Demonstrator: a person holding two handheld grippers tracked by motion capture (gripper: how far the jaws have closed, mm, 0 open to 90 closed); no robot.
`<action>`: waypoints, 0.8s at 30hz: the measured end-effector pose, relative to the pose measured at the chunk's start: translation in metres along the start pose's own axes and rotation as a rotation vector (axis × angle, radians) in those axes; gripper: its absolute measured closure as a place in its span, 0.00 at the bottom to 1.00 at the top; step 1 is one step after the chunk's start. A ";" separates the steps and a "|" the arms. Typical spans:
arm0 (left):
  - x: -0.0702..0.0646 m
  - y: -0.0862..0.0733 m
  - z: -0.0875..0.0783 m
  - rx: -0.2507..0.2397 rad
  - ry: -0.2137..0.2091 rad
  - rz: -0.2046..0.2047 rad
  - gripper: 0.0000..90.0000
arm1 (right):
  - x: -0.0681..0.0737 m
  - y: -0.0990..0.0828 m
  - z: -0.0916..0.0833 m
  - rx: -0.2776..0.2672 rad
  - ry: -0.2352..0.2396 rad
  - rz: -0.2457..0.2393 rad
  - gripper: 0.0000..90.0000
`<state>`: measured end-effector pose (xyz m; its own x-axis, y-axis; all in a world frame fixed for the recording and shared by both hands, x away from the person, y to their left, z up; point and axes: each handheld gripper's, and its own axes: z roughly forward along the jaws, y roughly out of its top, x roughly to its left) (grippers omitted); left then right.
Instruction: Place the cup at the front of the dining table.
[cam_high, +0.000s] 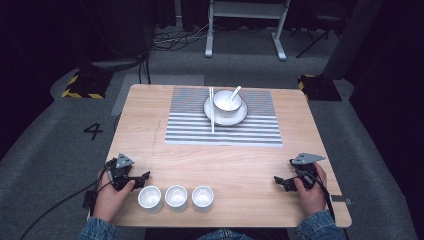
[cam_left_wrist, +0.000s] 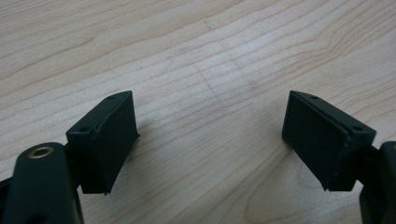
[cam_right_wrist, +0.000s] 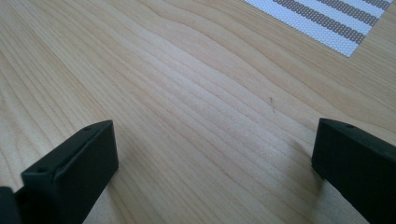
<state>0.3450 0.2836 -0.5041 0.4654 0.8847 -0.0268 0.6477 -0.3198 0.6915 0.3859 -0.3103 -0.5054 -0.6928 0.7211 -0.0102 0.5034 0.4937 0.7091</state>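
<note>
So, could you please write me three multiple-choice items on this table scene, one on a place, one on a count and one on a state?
1. Where do the chopsticks lie?
A. Beside the small cups
B. On the striped mat, across the plate's left rim
C. On the floor

2. How many small white cups stand in the near row?
A. Two
B. Three
C. Five

3. How does the left gripper stand?
A. Open, holding nothing
B. Shut on a spoon
C. Shut on a cup

Answers: 1 B, they run along the mat over the plate's edge; 2 B, three stand side by side; 3 A, bare wood shows between its jaws.
</note>
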 end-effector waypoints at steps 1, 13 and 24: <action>0.000 0.000 0.000 0.000 0.000 0.001 0.20 | 0.000 0.000 0.000 0.000 0.000 0.000 0.01; -0.002 0.000 0.000 -0.003 0.016 -0.018 0.20 | 0.000 0.000 0.000 0.000 0.000 0.001 0.01; -0.005 0.001 -0.024 -0.024 -0.005 -0.001 0.24 | 0.000 0.000 0.000 0.000 0.000 0.000 0.01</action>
<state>0.3289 0.2867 -0.4856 0.4679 0.8832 -0.0315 0.6334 -0.3102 0.7089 0.3860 -0.3103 -0.5054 -0.6927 0.7212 -0.0097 0.5037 0.4934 0.7091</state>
